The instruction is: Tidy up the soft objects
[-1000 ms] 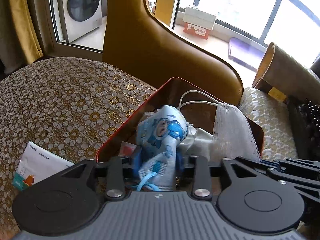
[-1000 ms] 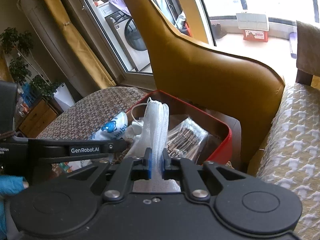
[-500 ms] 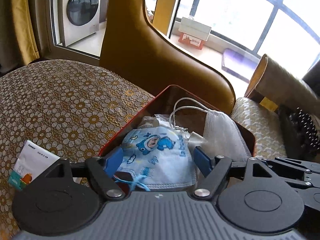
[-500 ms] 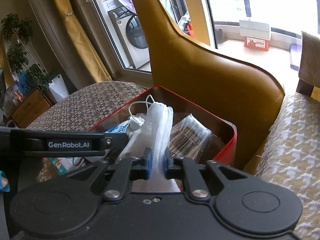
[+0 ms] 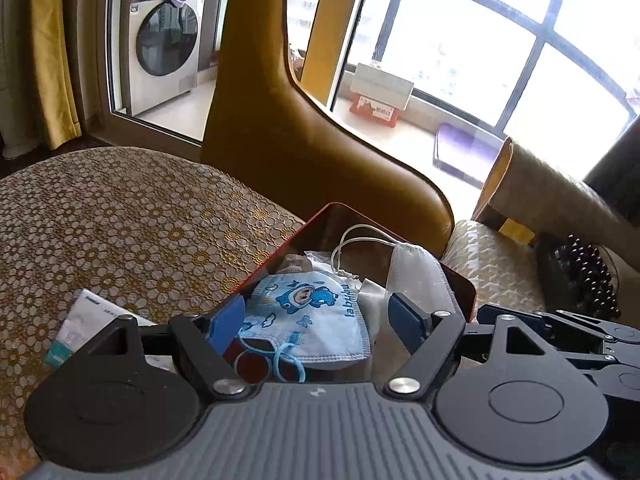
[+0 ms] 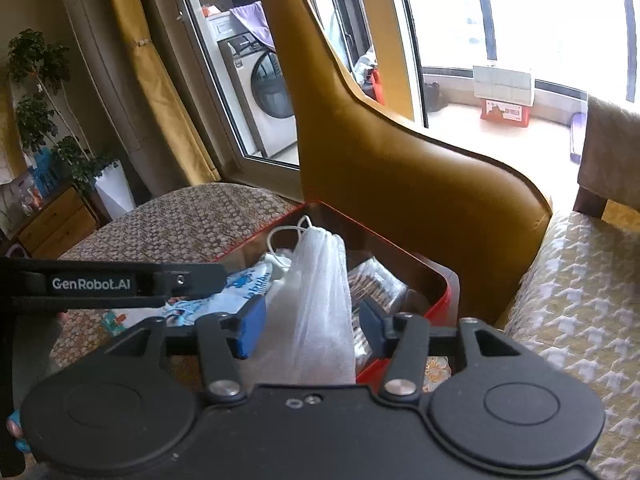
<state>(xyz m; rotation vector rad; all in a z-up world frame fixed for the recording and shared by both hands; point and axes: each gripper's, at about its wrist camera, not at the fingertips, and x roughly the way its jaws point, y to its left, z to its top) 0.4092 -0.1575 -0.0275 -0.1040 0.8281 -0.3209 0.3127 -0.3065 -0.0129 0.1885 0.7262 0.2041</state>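
Note:
A red box (image 5: pixel 294 236) (image 6: pixel 442 292) stands on the patterned tablecloth, against a mustard chair back. Inside it lies a blue cartoon face mask (image 5: pixel 308 312) (image 6: pixel 240 292), flat and free. My left gripper (image 5: pixel 316 320) hangs open above that mask, its blue pads clear of it. A white gauze mask (image 6: pixel 320 300) (image 5: pixel 416 276) stands upright in the box beside a packet of cotton swabs (image 6: pixel 372 284). My right gripper (image 6: pixel 312 328) straddles the white mask; its jaws are opening and the pads stand apart from the fabric.
A white packet (image 5: pixel 86 324) lies on the tablecloth (image 5: pixel 120 220) left of the box. The mustard chair back (image 5: pixel 312 148) rises right behind the box. A houndstooth cushion (image 6: pixel 580 300) sits to the right, with dark beads (image 5: pixel 592 276) beyond it.
The left gripper let the blue mask go, opened wide and rose; the mask dropped flat into the box. The right gripper's jaws parted from the white mask, which stays upright.

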